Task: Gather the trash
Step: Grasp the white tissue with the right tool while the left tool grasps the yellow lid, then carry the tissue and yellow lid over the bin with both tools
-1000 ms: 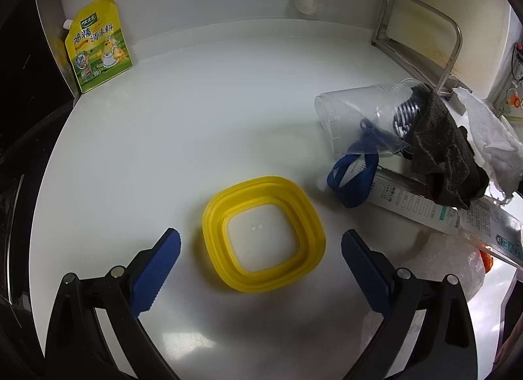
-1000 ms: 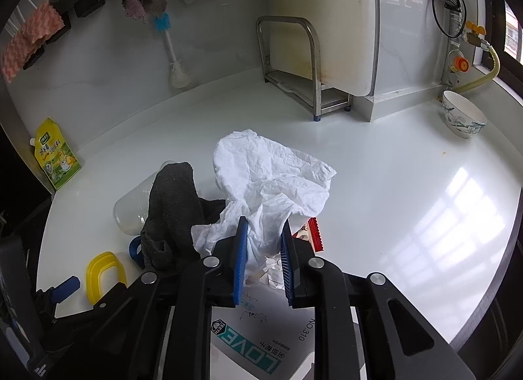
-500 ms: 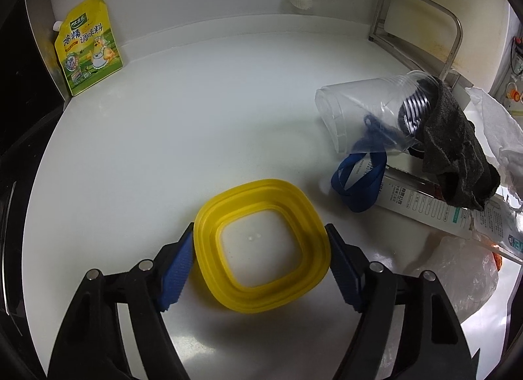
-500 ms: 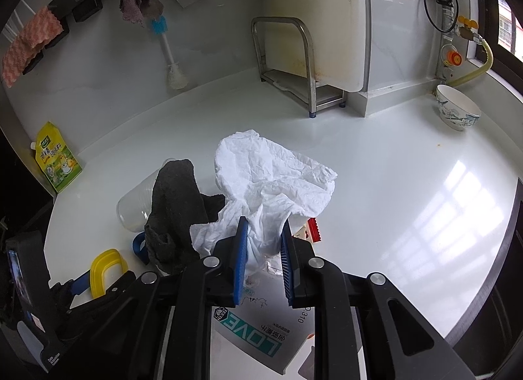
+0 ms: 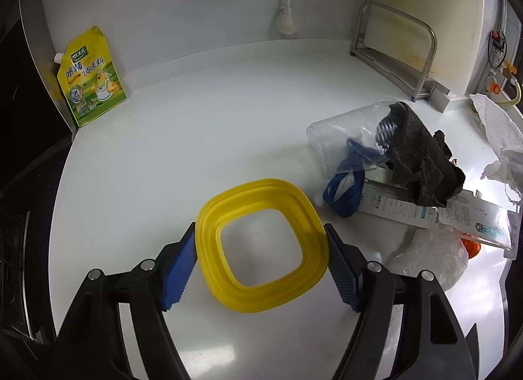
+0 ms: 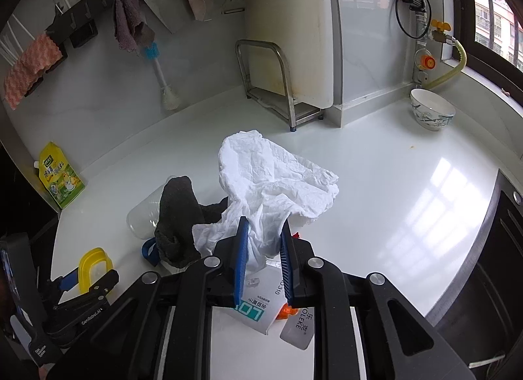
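Left wrist view: the left tool (image 5: 261, 264) gripped a yellow ring (image 5: 261, 246), its ribbed blue pads (image 5: 179, 264) pressed on the two outer edges after just closing in on it. The ring was a soft-cornered square of glossy stepped plastic, open through the middle, above the smooth white table (image 5: 163, 151). To the right lay a heap: a clear cup (image 5: 343, 131) on its side, a coarse dark cloth (image 5: 421, 161) draped over its mouth, a blue strap (image 5: 343, 192) looped beside it, a printed carton (image 5: 402, 208) lying flat and a crinkled clear bag (image 5: 431, 255). Something orange (image 5: 470, 247) showed under the carton, too covered to identify. A glossy yellow pouch (image 5: 91, 79) leaned upright in the far left corner. White tissue (image 5: 500, 138) was cut off at the right edge.

Right wrist view: the right tool (image 6: 264, 260) was clamped on the crumpled tissue (image 6: 274, 183), blue pads pinching its lower folds while the rest billowed up over the heap. The cloth (image 6: 178, 216) hid most of the cup (image 6: 143, 213). The carton (image 6: 258, 301) lay partly under the tool, its lettering only partly readable. At lower left the left tool (image 6: 81, 278) held the ring (image 6: 93, 265), mostly hidden. A patterned bowl (image 6: 431, 113) stood well apart near the window.
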